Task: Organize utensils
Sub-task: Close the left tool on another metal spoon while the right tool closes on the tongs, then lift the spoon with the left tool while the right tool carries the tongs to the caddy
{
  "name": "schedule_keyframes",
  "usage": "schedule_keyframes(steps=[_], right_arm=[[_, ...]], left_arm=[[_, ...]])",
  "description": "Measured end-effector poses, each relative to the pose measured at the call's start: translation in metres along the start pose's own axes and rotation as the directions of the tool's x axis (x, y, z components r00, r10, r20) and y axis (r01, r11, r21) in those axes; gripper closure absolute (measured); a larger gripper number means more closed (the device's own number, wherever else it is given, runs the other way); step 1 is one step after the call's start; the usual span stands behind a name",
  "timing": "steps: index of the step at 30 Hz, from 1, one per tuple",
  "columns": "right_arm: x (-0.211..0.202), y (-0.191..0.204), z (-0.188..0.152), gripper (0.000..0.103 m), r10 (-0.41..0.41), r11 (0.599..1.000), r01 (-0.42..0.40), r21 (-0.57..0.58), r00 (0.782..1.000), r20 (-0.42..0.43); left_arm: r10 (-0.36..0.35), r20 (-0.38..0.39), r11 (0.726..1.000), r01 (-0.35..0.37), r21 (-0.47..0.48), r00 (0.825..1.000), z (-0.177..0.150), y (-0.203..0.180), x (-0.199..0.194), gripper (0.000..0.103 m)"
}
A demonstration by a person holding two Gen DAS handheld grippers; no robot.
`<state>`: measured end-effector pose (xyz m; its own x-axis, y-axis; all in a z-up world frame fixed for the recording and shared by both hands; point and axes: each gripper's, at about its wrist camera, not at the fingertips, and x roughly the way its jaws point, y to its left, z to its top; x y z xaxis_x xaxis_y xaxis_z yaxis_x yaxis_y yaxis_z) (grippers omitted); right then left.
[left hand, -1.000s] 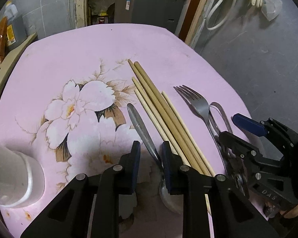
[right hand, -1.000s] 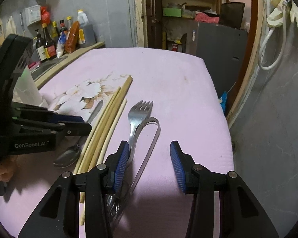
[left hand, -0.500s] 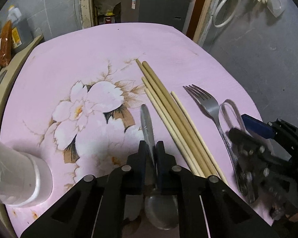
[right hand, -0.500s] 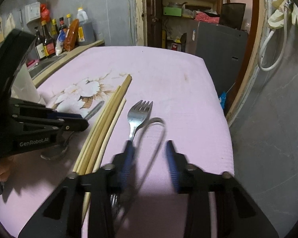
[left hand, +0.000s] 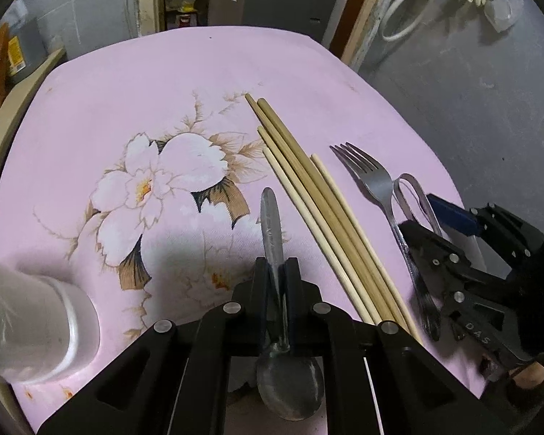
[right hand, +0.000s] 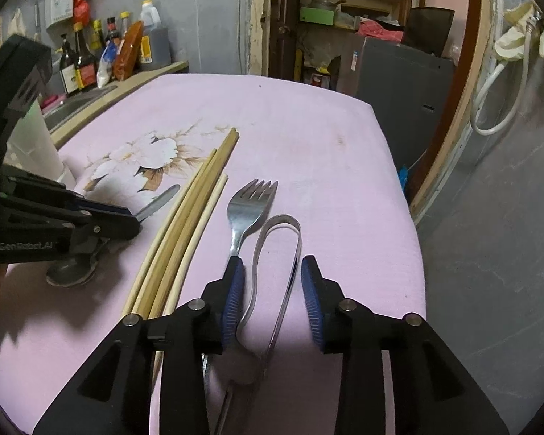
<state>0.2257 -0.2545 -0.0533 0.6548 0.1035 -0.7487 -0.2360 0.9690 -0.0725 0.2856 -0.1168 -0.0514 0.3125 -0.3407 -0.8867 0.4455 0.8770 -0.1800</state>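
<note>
Pink flowered tablecloth (left hand: 134,83) covers table. Chopsticks (left hand: 308,195) lie mid-cloth, fork (right hand: 248,214) and metal tongs (right hand: 283,253) beside. Left gripper (left hand: 276,272) clenched on spoon (left hand: 272,224) handle. Right gripper (right hand: 270,282) jaws opening, straddling tongs, pads clear.

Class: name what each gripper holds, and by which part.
Left gripper grips the spoon by its handle. Right gripper, jaws opening, straddles the metal loop but holds nothing.

- The worktop (left hand: 308,72) cover is pink, with big white flowers and brown leaves.
- The chopsticks (left hand: 319,203) are light tan.
- The spoon (left hand: 288,380) and fork (right hand: 248,210) are shiny grey.
- The right tool (right hand: 272,301) is black with blue pads (right hand: 313,311).
</note>
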Motion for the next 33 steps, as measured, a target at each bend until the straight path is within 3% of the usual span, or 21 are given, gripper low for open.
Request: schedule_keyframes(steps=[5,7,17,21,29,33], right_arm=[[0.004,-0.002,0.002,0.071,0.009,1.000,-0.009,0.000,1.000,-0.008],[0.002,-0.004,0.002,0.078,0.016,1.000,-0.016,0.008,1.000,-0.004],[-0.008,-0.016,-0.004,0.081,0.088,0.990,-0.091,0.108,0.996,0.032],[-0.019,-0.016,-0.010,0.081,0.103,0.987,-0.111,0.119,0.992,0.074],[-0.055,0.002,-0.018,0.081,0.083,0.994,-0.098,0.053,0.967,0.240],[-0.071,0.011,-0.025,0.081,0.065,0.997,-0.075,0.020,0.945,0.322]], left_arm=[[-0.029,-0.030,0.999,0.028,-0.029,0.999,0.005,0.003,0.002,0.096],[-0.038,-0.024,0.998,0.037,-0.042,0.999,0.006,0.005,0.001,0.097],[-0.092,0.030,0.993,0.094,-0.073,0.995,-0.016,0.012,-0.016,0.098],[-0.080,0.104,0.992,0.089,-0.089,0.991,-0.034,0.015,-0.032,0.098],[-0.003,0.295,0.998,0.022,-0.062,0.955,-0.076,0.003,-0.068,0.098],[0.032,0.385,0.998,-0.009,-0.060,0.922,-0.086,-0.008,-0.078,0.098]])
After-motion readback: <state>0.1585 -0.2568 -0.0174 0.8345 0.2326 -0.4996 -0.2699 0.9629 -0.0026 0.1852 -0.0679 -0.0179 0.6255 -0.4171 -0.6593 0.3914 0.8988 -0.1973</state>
